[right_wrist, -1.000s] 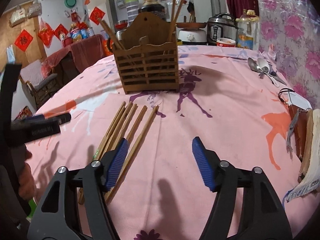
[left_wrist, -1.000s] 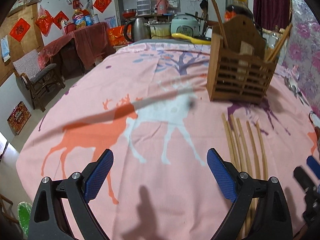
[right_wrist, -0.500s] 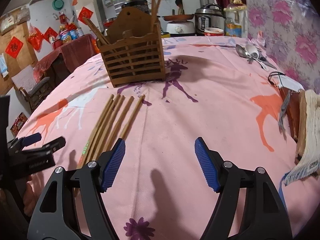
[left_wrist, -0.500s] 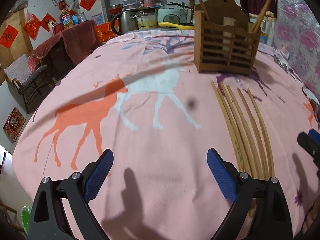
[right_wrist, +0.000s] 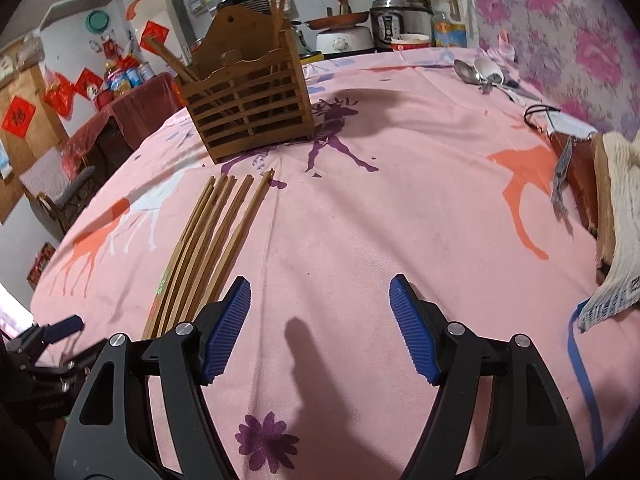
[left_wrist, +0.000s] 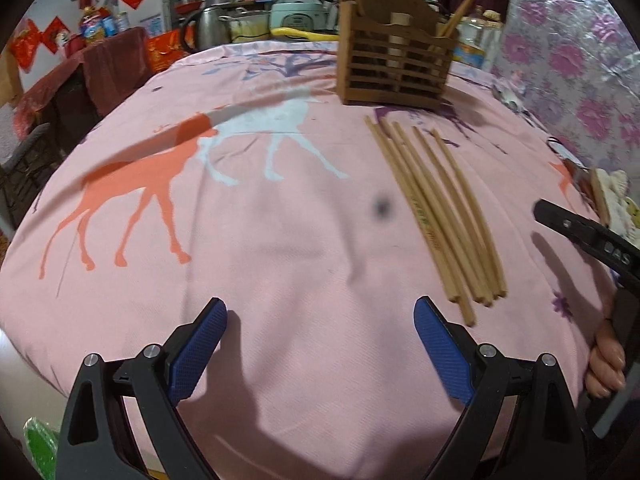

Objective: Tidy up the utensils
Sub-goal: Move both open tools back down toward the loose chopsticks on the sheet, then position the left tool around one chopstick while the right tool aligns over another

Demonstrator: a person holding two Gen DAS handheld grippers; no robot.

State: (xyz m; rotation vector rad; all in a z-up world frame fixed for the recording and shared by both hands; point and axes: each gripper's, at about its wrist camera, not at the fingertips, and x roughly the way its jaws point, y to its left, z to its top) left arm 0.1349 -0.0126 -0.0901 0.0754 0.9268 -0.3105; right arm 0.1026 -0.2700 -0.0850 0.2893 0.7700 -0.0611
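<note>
Five wooden chopsticks [left_wrist: 436, 216] lie side by side on the pink tablecloth [left_wrist: 260, 240]. In the left wrist view they are right of the middle. Their long way runs from the lower right of the frame up toward the wooden holder [left_wrist: 394, 68], and their far tips come close together near its bottom edge. In the right wrist view the same five sticks [right_wrist: 208, 248] lie on the left side and lean up to the right toward the holder [right_wrist: 250, 104].

The holder stands upright at the top of both views. It has about three more chopsticks standing in it, tilted.

The left gripper [left_wrist: 320, 348] is at the bottom of its own view. Its blue fingers [left_wrist: 198, 352] are wide apart with nothing between them. The near ends of the sticks are just above its right finger.

The right gripper [right_wrist: 320, 324] is also spread wide and empty. Its left finger [right_wrist: 226, 328] covers the near ends of the sticks.

Only the right wrist view shows the spoons [right_wrist: 478, 72] at the upper right; how many cannot be told. Only the left wrist view shows a person's fingers [left_wrist: 606, 364] at the right edge.
</note>
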